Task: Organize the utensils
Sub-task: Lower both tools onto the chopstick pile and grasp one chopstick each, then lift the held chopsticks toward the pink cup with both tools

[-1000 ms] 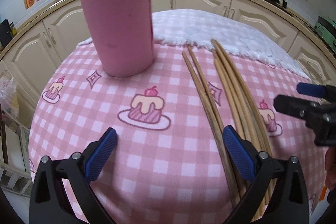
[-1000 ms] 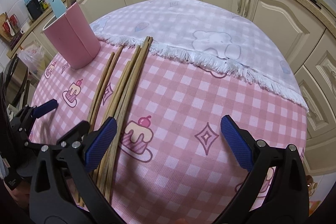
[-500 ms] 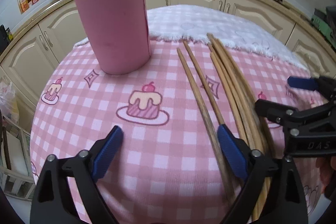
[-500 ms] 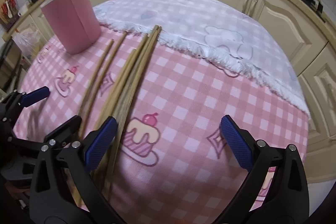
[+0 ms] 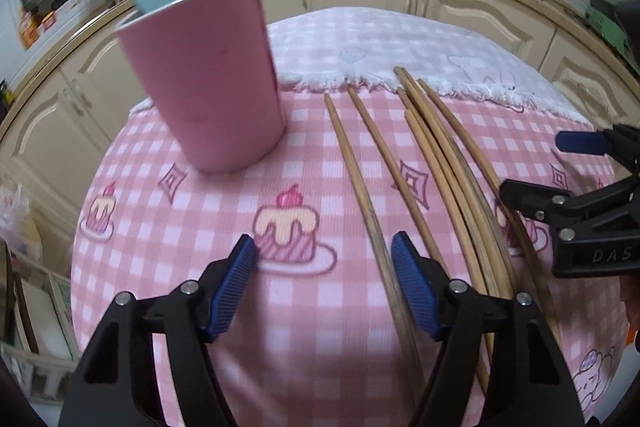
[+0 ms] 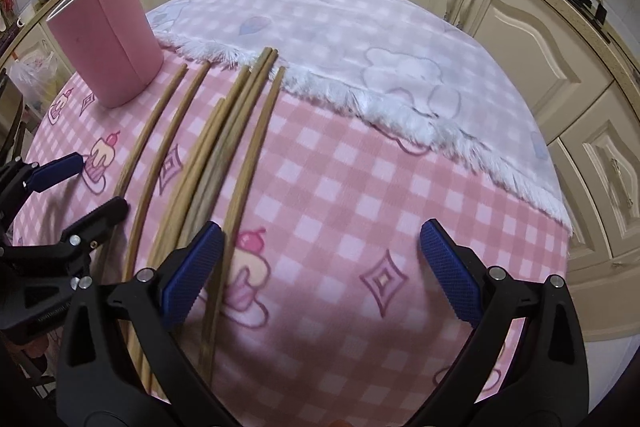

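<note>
Now my left gripper (image 5: 324,283) has narrowed its empty jaws and neared the chopsticks (image 5: 436,163), right gripper (image 6: 316,267) spread wide, pickup imminent.

Both grippers low over the chopsticks (image 5: 436,163), jaws parted

The left gripper (image 5: 322,285) holds its blue pads apart, empty, its right pad (image 5: 412,287) over the leftmost chopstick. The right gripper (image 6: 320,267) is spread wider, also empty, its left pad (image 6: 192,267) above the bundle's near ends. Seen from the left wrist, the right gripper (image 5: 560,167) sits just right of the chopsticks.
</note>
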Available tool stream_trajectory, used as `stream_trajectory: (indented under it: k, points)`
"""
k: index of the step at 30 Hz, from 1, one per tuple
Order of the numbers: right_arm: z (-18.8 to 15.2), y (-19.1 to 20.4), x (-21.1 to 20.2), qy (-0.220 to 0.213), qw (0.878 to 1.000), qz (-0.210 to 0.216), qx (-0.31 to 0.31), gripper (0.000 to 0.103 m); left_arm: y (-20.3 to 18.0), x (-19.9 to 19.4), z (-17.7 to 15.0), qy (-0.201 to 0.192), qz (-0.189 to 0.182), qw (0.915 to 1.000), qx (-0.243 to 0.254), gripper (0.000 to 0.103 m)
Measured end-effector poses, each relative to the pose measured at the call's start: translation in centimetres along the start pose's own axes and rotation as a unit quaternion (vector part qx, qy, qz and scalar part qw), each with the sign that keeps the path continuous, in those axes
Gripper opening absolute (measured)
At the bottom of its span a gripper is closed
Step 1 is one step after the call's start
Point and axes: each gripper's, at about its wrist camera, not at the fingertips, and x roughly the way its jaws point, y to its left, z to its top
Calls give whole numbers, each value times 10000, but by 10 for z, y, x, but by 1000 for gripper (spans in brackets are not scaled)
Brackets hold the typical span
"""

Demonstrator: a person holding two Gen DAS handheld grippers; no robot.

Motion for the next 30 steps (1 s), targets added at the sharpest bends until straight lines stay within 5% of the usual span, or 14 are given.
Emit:
stream_trajectory:
  k: [3,5,6,7,8,9,19,30]
  points:
    - [11,9,10,150,9999,48,-37,78,2,7,13,128,-103,9998,68,69]
    - [16,14,12,147,9999,42,-78,68,1,10,21,216,-237,9994,142,58]
    - [18,17,12,162,9998,88,-108,54,-1,10,22,231,-270,9992,181,52]
    - [19,20,10,161,9997,128,-150,44,-5,9,24,256,-325,9987,284,34]
    - [19,22,8,172,9995,166,-196,18,-9,8,24,272,-368,9983,363,10]
    - [18,24,7,188,9994,190,-231,7,-13,7,24,286,-398,9978,436,9]
    - [4,-15,-30,-537,9906,1120,566,6,-2,-27,7,-222,-682,9974,67,5]
    - [13,-21,-77,-1517,9668,1887,818,6,30,-98,20,-1712,-922,9792,-582,5]
